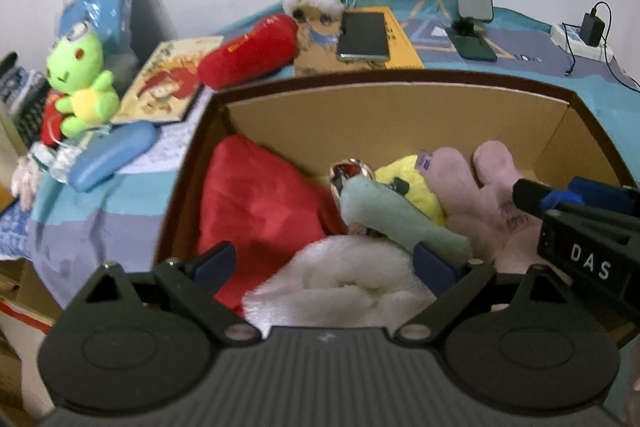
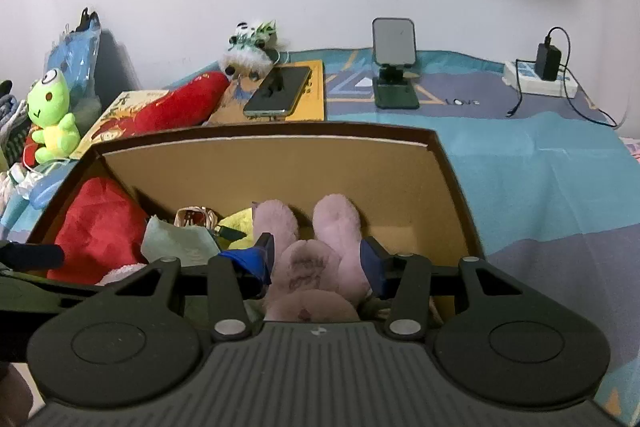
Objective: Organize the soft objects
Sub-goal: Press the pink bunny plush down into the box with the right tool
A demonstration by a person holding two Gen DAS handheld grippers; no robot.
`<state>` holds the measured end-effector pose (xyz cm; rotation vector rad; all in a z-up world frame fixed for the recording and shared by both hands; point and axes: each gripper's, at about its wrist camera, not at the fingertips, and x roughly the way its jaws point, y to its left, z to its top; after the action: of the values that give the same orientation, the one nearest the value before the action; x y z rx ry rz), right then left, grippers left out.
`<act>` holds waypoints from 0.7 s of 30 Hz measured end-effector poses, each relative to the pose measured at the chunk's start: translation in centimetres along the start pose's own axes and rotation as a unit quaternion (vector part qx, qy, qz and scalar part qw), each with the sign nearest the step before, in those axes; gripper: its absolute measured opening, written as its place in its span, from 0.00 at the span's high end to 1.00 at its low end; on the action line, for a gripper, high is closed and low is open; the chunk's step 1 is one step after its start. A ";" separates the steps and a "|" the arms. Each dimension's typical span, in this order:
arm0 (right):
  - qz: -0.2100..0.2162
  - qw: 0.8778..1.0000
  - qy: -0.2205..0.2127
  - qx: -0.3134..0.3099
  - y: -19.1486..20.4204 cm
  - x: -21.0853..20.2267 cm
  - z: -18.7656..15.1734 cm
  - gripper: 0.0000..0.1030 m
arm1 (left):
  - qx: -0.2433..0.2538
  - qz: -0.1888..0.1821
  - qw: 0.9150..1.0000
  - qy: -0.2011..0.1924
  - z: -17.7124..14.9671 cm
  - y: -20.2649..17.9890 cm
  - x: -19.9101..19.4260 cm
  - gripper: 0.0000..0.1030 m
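Your right gripper has its fingers closed against the pink plush rabbit, down inside the cardboard box.
Your left gripper stands wide open over the white fluffy plush, holding nothing; a red cushion, a pale green plush and a yellow plush lie in the box beside the rabbit.
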<state>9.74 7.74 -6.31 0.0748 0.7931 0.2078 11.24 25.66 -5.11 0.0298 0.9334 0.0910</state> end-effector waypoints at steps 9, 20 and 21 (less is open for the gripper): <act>-0.004 1.000 0.017 0.016 -0.5 1.7 0.2 0.69 | -0.005 -0.014 1.000 0.010 0.7 0.3 1.7 0.08; -0.001 0.999 0.026 0.025 -0.7 2.2 0.2 0.69 | 0.007 -0.003 1.000 0.011 0.8 -0.1 1.9 0.08; 0.000 0.999 0.025 0.026 -0.8 2.2 0.2 0.69 | 0.007 -0.002 1.000 0.011 0.8 -0.1 1.9 0.08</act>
<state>11.49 7.44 -7.85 0.1201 0.8491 0.1898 13.02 25.69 -6.19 0.0412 0.9564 0.0815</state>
